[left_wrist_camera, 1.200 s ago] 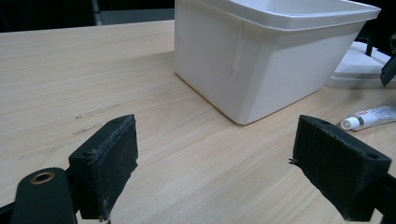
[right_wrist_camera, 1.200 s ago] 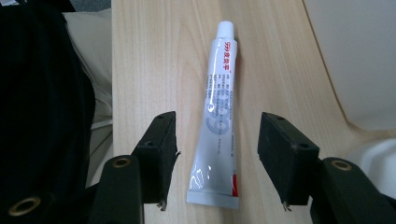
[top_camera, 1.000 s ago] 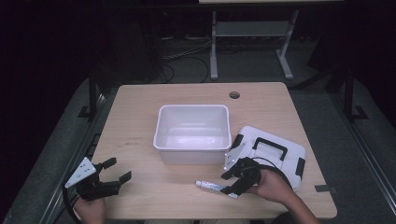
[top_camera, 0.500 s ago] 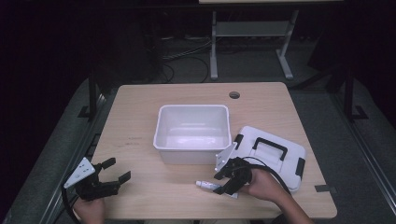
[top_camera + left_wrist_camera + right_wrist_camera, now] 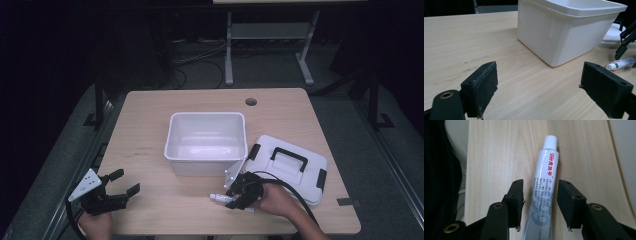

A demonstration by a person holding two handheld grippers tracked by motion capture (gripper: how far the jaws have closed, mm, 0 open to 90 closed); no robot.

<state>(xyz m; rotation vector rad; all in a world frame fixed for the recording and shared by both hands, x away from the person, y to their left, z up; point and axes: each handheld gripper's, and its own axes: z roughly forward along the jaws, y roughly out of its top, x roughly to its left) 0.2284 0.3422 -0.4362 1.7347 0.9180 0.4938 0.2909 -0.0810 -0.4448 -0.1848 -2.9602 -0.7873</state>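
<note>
Right gripper (image 5: 540, 203): the two black fingers (image 5: 515, 195) are set either side of a white plastic ointment tube with red and grey print and a white screw cap (image 5: 544, 192). The fingers have just been closing, with the tube between them; a narrow gap is seen on each side in the right gripper view, so the pads are not yet pressed on it. The tube is laid flat on the light wooden bench (image 5: 499, 150), cap toward the top of that frame. In the high view the same gripper (image 5: 239, 196) is found at lower centre, held in the person's right hand (image 5: 275, 200), with the tube (image 5: 220, 198) projecting to its left, just below the box.

Left gripper (image 5: 539, 92): black padded fingers (image 5: 481, 87) stand wide apart with nothing between them, above bare bench. In the high view it (image 5: 122, 192) is placed at the lower left, well apart from the tube.

White rectangular plastic storage box, open-topped (image 5: 206, 145): stood at the centre of the bench (image 5: 150, 115); its near wall (image 5: 564, 37) is seen at upper right in the left gripper view, with the tube (image 5: 621, 64) at the right edge.

White plastic lid with black carry handle and black clips (image 5: 292, 167): laid flat at centre right of the high view, just beside the box.
</note>
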